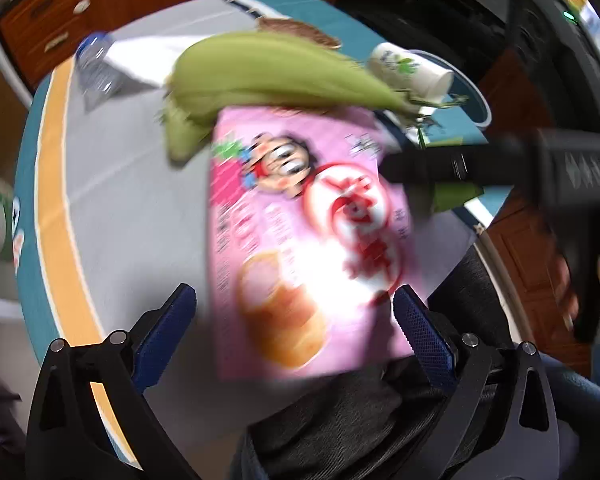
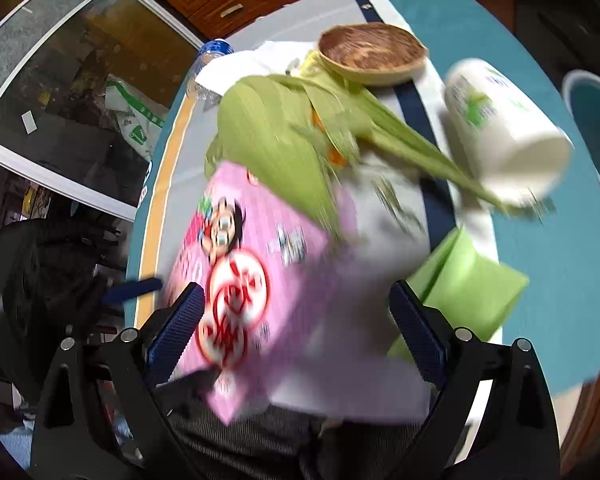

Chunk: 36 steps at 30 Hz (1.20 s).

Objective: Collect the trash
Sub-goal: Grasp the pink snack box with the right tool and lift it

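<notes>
One pink wrapper, one corn husk, one paper cup; left gripper and right gripper fingers both spread.

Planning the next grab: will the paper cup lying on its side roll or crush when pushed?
The cup lies on its side on the table, so a nudge would probably roll it. It looks like thin paper: likely light and easily crushed. A corn husk tip beside it might slow it.

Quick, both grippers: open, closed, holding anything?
Left gripper: open, jaws either side of the pink snack box, not clamped on it.
Right gripper: open, holding nothing, above the same pink snack box.
</notes>
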Each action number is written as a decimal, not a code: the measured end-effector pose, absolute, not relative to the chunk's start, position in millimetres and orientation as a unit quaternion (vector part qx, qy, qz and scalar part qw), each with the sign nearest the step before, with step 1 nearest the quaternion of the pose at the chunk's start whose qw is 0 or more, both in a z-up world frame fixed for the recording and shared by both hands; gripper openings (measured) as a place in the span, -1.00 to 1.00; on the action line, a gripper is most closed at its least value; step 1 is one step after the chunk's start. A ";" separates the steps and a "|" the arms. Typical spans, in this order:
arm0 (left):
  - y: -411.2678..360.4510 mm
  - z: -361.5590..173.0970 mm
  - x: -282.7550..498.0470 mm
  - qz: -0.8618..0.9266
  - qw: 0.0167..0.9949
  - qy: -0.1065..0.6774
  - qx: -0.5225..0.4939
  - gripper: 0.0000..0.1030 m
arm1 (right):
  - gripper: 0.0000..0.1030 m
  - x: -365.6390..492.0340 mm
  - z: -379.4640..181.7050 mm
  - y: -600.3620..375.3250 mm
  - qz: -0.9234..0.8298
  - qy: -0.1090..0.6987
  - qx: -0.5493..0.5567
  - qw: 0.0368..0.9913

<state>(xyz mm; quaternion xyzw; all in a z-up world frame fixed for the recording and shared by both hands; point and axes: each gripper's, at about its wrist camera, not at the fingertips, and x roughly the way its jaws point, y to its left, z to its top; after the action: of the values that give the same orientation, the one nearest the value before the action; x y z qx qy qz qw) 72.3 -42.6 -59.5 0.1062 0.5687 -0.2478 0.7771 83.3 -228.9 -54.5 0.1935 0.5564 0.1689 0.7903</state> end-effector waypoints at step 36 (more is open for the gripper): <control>76.5 -83.4 83.8 -0.129 0.814 0.562 0.064 0.92 | -0.07 56.6 -10.4 -168.4 0.272 0.557 0.115 0.776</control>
<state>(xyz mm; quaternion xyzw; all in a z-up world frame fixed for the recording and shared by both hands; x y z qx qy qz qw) 83.8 76.5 -83.4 0.0637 0.5622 -0.1295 0.8143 56.6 -168.4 -10.4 0.1154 0.5572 0.2716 0.7762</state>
